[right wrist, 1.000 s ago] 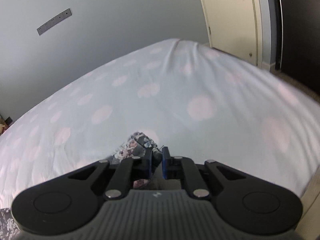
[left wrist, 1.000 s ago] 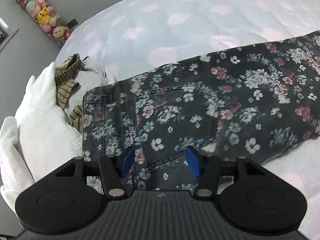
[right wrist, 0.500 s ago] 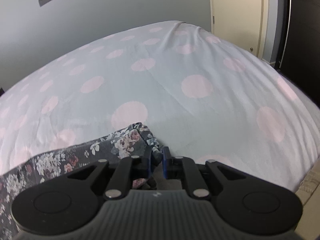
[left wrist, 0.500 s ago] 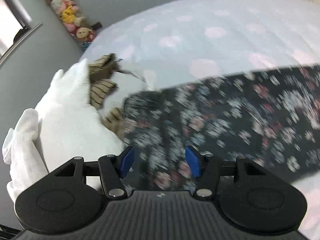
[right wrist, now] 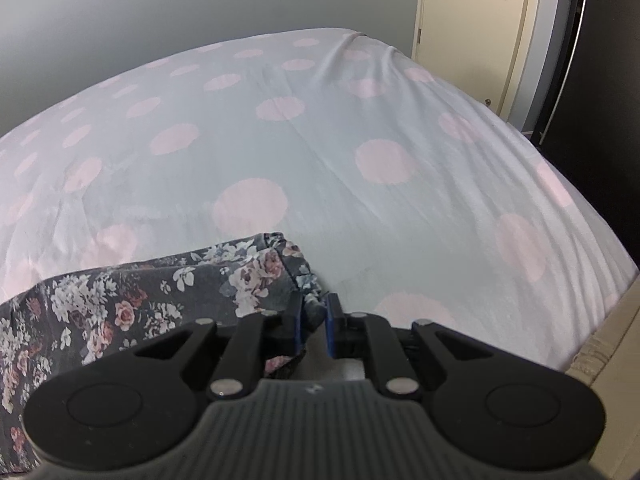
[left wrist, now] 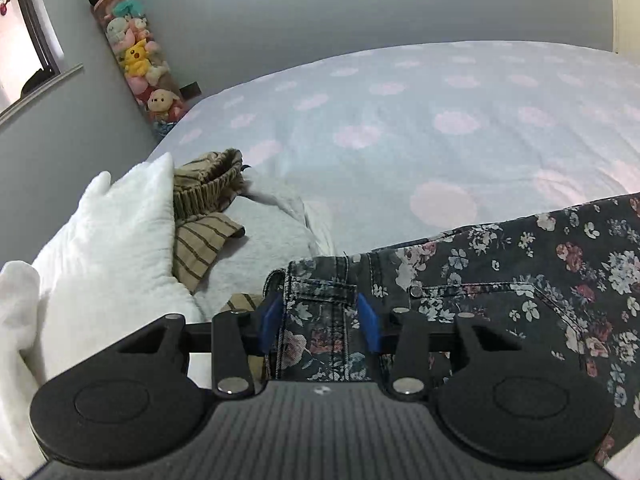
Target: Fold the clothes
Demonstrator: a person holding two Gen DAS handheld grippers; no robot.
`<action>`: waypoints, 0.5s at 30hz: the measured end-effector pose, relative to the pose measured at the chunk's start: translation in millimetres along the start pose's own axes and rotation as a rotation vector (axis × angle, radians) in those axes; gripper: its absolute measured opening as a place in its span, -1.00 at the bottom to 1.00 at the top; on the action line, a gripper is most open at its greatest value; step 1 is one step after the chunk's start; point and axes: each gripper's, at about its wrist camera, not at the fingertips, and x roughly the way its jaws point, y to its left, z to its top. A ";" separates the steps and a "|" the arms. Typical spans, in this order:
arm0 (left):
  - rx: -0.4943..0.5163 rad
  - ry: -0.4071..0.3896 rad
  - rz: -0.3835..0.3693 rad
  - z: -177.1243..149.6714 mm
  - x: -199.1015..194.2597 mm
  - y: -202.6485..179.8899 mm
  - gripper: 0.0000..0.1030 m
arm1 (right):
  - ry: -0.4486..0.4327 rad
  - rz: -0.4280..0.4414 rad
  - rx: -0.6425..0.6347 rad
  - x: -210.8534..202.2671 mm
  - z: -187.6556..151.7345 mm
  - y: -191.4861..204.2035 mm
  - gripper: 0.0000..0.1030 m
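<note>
- The floral jeans [left wrist: 520, 280] lie stretched across the bed [left wrist: 400, 120].
- The left gripper [left wrist: 318, 316] is closing its jaws around the waistband.
- The right gripper [right wrist: 314, 320] pinches the leg hem.
- Next, probably: lift both ends together to fold.

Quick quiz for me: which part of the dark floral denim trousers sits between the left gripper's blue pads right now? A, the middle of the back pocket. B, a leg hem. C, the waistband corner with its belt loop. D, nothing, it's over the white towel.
C: the left gripper straddles the waistband corner and belt loop of the dark floral denim trousers, its jaws closing around it.
</note>
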 end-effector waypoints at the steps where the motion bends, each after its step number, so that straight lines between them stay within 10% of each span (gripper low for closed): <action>1: -0.001 -0.004 -0.004 -1.0 0.9 -0.3 -0.40 | 0.003 -0.003 -0.002 -0.2 -0.7 0.6 -0.75; 5: -0.020 0.071 0.081 0.7 9.5 -2.5 -0.93 | 0.013 -0.009 -0.006 -0.7 -4.0 1.4 -0.74; 15: 0.007 0.061 0.218 18.6 -5.9 6.3 -0.94 | -0.022 0.031 0.012 -16.6 -9.1 4.1 -0.74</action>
